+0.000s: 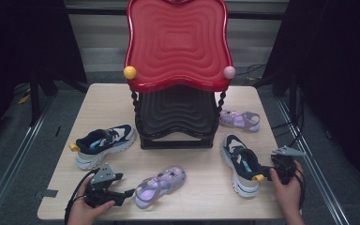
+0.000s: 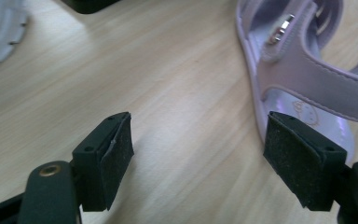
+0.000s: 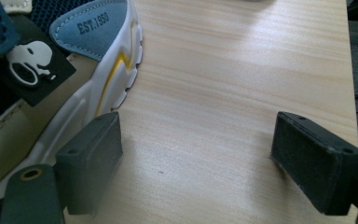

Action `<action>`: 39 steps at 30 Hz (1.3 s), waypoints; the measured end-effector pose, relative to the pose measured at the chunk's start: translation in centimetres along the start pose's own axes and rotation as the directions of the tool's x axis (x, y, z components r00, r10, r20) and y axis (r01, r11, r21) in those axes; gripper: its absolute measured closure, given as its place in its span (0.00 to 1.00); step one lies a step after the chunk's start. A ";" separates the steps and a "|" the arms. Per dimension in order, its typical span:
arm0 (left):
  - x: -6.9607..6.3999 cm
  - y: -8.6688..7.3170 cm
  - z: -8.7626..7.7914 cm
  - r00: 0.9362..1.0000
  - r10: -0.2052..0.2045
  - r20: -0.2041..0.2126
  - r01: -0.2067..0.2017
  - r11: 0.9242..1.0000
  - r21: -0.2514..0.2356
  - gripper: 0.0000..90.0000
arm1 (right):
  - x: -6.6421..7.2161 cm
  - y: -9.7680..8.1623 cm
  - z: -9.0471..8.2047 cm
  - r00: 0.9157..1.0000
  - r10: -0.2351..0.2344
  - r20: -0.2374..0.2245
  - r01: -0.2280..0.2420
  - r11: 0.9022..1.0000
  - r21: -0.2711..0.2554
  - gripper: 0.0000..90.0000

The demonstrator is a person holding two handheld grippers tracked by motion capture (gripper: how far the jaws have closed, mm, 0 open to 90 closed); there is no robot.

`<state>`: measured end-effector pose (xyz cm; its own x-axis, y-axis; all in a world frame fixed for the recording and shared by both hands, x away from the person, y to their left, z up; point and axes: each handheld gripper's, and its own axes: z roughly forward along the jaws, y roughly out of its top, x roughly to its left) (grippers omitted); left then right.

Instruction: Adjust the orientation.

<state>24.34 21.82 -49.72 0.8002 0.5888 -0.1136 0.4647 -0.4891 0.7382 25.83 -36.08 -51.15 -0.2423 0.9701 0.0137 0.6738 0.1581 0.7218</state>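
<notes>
Just beside left tongs (image 2: 198,161): lilac sandal (image 2: 303,79)

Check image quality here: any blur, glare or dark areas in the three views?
High view: table evenly lit, surroundings very dark, red tray shows soft sheen. Left gripper view: purple sandal slightly soft. Right gripper view: sneaker lettering readable, near pads blurred.

I see the left hand (image 1: 86,206) entering from the lower edge of the high view, wrapped around the left gripper (image 1: 124,193), which lies low and points to the right. Its jaws stand apart with nothing between the pads (image 2: 107,163). The right hand (image 1: 288,187) grips the right gripper (image 1: 261,174), aimed left. Its jaws are spread wide, pads (image 3: 91,161) gripping nothing.
</notes>
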 end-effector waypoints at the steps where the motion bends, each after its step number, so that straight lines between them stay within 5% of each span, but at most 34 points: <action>1: 0.0 0.0 0.0 1.000 0.000 0.000 0.000 1.000 0.000 0.26 | 0.0 0.0 0.0 1.000 0.000 0.000 0.000 1.000 0.000 0.18; 26: -1.3 0.6 0.3 0.997 0.046 0.064 -0.045 0.999 -0.008 0.35 | 0.0 0.0 0.0 1.000 -0.002 -0.001 0.002 1.000 -0.001 0.18; 33: -1.0 0.7 0.2 0.995 0.058 0.084 -0.057 0.998 -0.016 0.53 | 0.0 0.0 0.0 1.000 -0.002 -0.001 0.002 1.000 -0.001 0.18; 39: 0.0 1.8 0.5 0.995 0.074 0.072 -0.073 0.997 -0.018 0.87 | 0.0 0.0 0.0 1.000 -0.002 -0.002 0.002 1.000 -0.001 0.18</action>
<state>25.40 20.63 -48.69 0.8575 0.5035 -0.1060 0.3981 -0.5188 0.7566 25.84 -36.07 -51.15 -0.2447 0.9695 0.0136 0.6730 0.1597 0.7222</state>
